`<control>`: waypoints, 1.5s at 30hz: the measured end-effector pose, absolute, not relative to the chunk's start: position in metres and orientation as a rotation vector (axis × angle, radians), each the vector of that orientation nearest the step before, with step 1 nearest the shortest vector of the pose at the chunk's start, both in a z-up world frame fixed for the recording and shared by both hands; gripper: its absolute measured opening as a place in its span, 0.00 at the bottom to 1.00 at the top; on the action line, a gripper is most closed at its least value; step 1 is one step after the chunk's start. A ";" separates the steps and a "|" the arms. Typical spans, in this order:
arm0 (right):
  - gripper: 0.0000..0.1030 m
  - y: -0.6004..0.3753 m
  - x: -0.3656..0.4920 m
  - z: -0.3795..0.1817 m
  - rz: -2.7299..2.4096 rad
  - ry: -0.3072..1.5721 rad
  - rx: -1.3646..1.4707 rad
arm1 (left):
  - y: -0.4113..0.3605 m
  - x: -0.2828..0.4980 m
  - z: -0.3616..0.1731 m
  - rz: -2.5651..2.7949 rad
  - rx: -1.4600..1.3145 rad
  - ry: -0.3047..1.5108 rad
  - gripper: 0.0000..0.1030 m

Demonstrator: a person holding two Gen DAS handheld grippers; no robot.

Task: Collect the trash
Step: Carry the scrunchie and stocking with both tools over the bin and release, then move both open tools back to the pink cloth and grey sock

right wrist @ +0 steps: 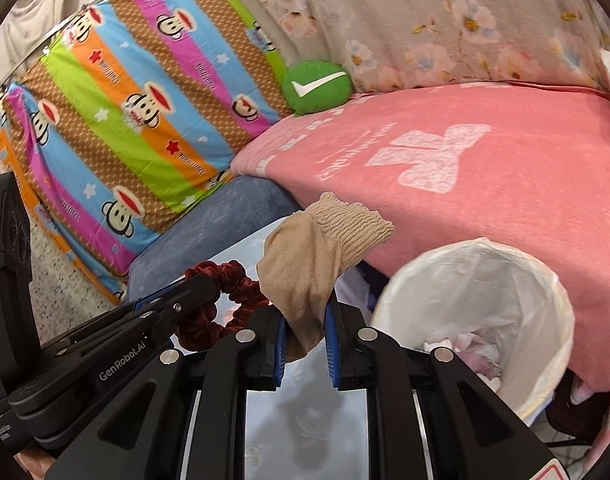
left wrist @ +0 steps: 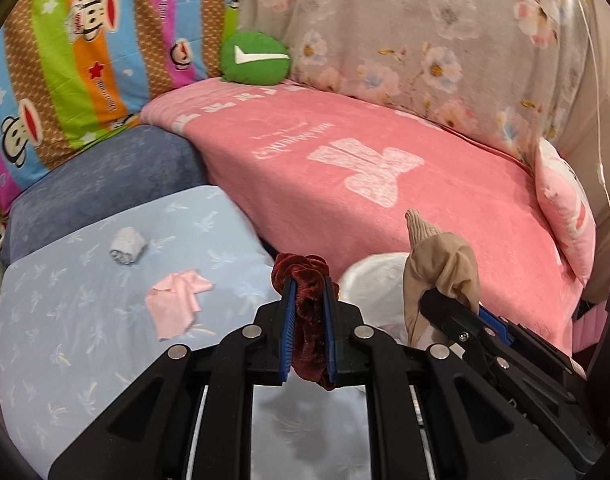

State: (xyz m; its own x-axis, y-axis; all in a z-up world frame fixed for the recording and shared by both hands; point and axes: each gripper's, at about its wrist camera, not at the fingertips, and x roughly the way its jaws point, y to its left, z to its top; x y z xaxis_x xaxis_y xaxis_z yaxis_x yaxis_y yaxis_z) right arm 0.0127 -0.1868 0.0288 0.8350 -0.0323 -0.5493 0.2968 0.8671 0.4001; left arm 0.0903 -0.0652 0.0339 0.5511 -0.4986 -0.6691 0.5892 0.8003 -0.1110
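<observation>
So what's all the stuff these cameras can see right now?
scrunchie: one, dark red, held in left gripper
sock: one, beige, held in right gripper
trash bin: one, white liner, beside the bed, some scraps inside
pink cloth: one, on the pale blue pillow
rolled grey sock: one, same pillow
green cushion: one, white tick, at the bed's back
pink blanket: one, over the bed

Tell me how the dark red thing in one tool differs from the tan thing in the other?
The scrunchie is dark red, plush velvet, a ruffled ring; the sock is plain tan, smooth knit with a ribbed cuff. The scrunchie sits in the left tool, bunched between the pads; the sock sits in the right tool, its cuff flopping out above. Both are soft fabric items, each clamped and lifted near the lined bin.
</observation>
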 end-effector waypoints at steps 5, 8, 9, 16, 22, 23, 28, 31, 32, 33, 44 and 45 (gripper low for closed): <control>0.16 -0.224 -0.011 0.017 -0.236 0.556 0.539 | -0.092 0.081 0.028 -0.689 0.160 0.772 0.12; 0.16 -0.236 -0.017 0.011 -0.260 0.560 0.553 | -0.104 0.079 0.024 -0.718 0.167 0.792 0.12; 0.16 -0.244 -0.020 0.007 -0.273 0.564 0.561 | -0.107 0.078 0.023 -0.724 0.167 0.798 0.12; 0.16 -0.271 -0.032 -0.010 -0.319 0.585 0.591 | -0.132 0.073 0.009 -0.769 0.169 0.842 0.14; 0.22 -0.281 -0.036 -0.021 -0.362 0.597 0.604 | -0.138 0.074 -0.001 -0.758 0.145 0.870 0.35; 0.22 -0.281 -0.037 -0.023 -0.372 0.597 0.603 | -0.138 0.074 -0.002 -0.746 0.142 0.869 0.44; 0.25 -0.287 -0.038 -0.032 -0.386 0.611 0.622 | -0.134 0.080 -0.005 -0.722 0.128 0.879 0.47; 0.26 -0.288 -0.038 -0.034 -0.382 0.611 0.624 | -0.131 0.082 -0.006 -0.707 0.125 0.880 0.47; 0.26 -0.288 -0.037 -0.035 -0.379 0.611 0.622 | -0.130 0.084 -0.007 -0.703 0.123 0.881 0.47; 0.26 -0.287 -0.036 -0.034 -0.375 0.612 0.618 | -0.128 0.085 -0.007 -0.699 0.120 0.881 0.47; 0.33 -0.263 -0.012 -0.030 -0.313 0.635 0.570 | -0.100 0.101 -0.011 -0.644 0.085 0.888 0.47; 0.33 -0.258 -0.008 -0.030 -0.301 0.640 0.564 | -0.095 0.104 -0.012 -0.635 0.078 0.891 0.48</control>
State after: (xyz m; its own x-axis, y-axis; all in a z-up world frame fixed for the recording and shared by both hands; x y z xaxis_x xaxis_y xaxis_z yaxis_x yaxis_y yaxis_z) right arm -0.0080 -0.2583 -0.0298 0.7665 -0.0932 -0.6355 0.4304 0.8089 0.4005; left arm 0.1038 -0.0951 -0.0123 0.4594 -0.4838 -0.7449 0.5463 0.8152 -0.1926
